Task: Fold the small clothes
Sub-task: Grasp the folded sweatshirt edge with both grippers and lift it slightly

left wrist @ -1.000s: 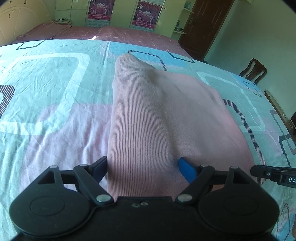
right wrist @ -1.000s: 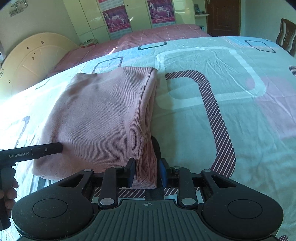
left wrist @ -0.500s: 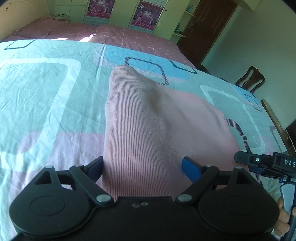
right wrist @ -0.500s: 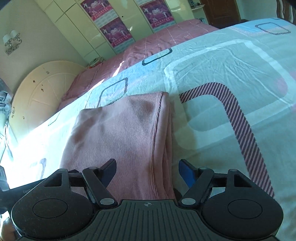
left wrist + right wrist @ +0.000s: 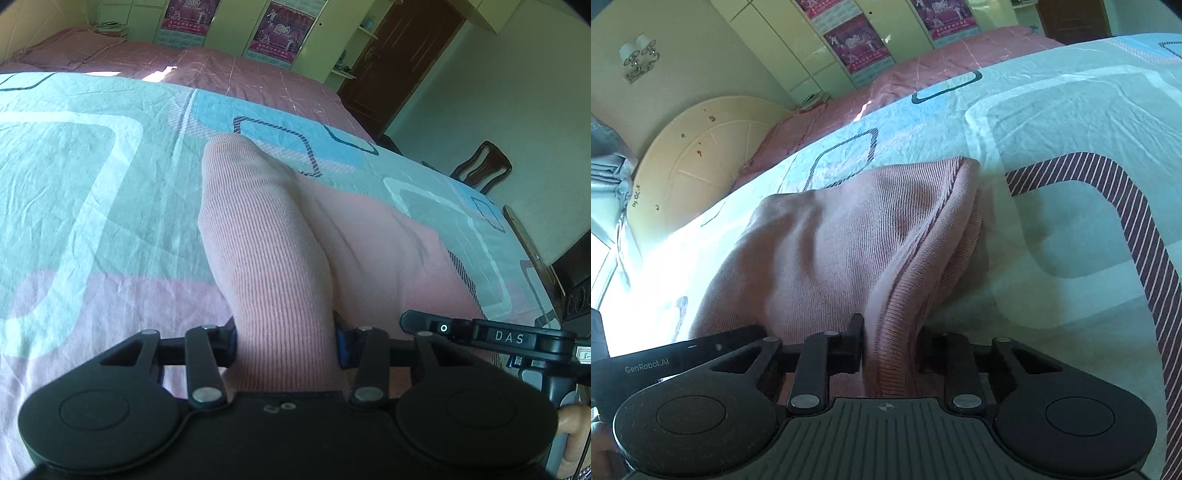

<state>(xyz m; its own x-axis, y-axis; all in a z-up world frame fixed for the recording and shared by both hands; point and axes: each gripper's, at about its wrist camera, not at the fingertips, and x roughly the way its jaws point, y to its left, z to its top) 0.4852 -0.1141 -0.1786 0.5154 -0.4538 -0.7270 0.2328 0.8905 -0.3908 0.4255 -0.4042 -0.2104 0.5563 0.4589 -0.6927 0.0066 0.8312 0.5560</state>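
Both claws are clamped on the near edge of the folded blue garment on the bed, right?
Not blue: the garment is pink, as both wrist views show. Otherwise yes, the left claw and right claw are clamped on its near edge.

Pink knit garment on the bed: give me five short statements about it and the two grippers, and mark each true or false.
1. The left gripper is shut on the pink knit garment. True.
2. The right gripper hangs open, clear of the cloth. False: its fingers are closed on a bunched edge of the garment.
3. The garment lies on a patterned bedsheet. True.
4. The garment is blue denim. False: it is pink ribbed knit.
5. A wooden chair stands beyond the far side of the bed in the left wrist view. True.
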